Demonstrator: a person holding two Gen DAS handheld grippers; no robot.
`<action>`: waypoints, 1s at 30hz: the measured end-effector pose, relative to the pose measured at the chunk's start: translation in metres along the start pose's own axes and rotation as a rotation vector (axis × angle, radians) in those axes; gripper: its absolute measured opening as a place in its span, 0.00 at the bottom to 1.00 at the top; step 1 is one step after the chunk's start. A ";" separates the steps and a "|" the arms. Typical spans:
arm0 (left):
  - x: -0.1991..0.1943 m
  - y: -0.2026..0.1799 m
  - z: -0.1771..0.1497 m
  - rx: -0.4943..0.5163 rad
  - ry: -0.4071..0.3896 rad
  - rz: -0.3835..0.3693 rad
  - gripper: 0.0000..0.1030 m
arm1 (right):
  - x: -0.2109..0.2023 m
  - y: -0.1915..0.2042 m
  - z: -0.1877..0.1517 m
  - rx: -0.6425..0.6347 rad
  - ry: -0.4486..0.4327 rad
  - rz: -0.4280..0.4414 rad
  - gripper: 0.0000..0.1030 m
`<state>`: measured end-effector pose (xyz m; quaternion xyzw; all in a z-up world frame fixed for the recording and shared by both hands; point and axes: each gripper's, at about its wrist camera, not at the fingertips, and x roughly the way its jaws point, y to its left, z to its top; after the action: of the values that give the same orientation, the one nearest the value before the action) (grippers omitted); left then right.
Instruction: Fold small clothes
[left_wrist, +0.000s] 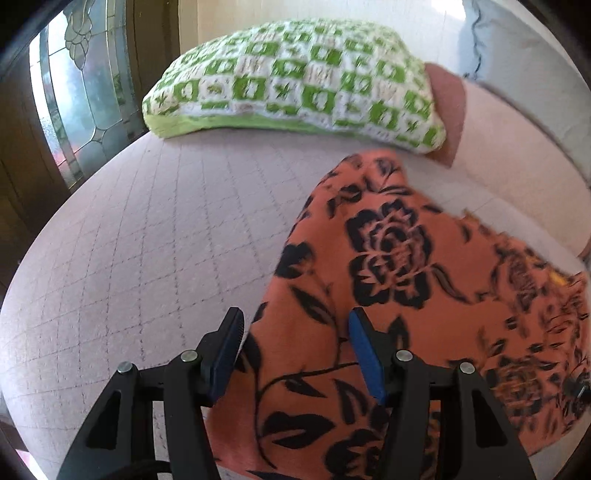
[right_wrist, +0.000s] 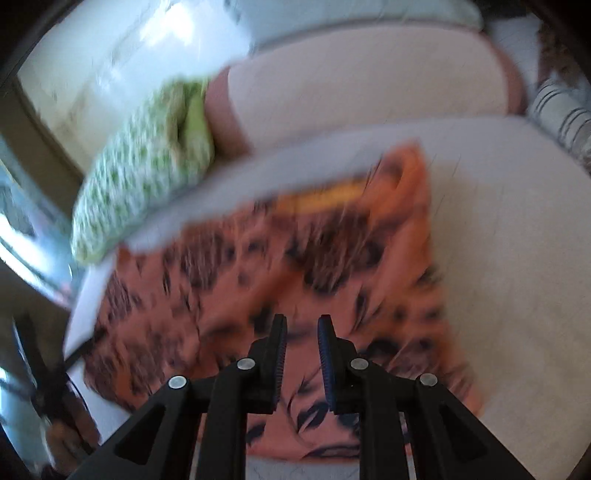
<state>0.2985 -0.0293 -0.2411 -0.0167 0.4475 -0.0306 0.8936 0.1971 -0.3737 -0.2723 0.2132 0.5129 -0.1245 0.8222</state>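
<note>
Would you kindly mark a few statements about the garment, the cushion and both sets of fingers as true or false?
1. The orange floral garment lies on the quilted surface. True.
2. The cushion is blue and striped. False: green and white checks.
3. The left gripper has its fingers apart. True.
4. The right gripper grips the cushion. False: it is above the garment, holding nothing.
5. The garment is plain. False: black flowers.
</note>
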 end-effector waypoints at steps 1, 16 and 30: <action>0.002 0.002 -0.001 0.002 0.002 0.008 0.68 | 0.013 -0.003 -0.009 0.014 0.071 -0.023 0.20; -0.038 0.017 -0.013 -0.012 -0.053 0.053 0.72 | -0.042 -0.045 -0.072 0.075 0.085 0.151 0.19; -0.078 0.025 -0.080 -0.195 0.090 -0.223 0.72 | -0.073 -0.096 -0.110 0.449 -0.037 0.455 0.80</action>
<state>0.1891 0.0013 -0.2280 -0.1516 0.4831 -0.0867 0.8580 0.0368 -0.4067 -0.2702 0.4962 0.3967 -0.0511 0.7706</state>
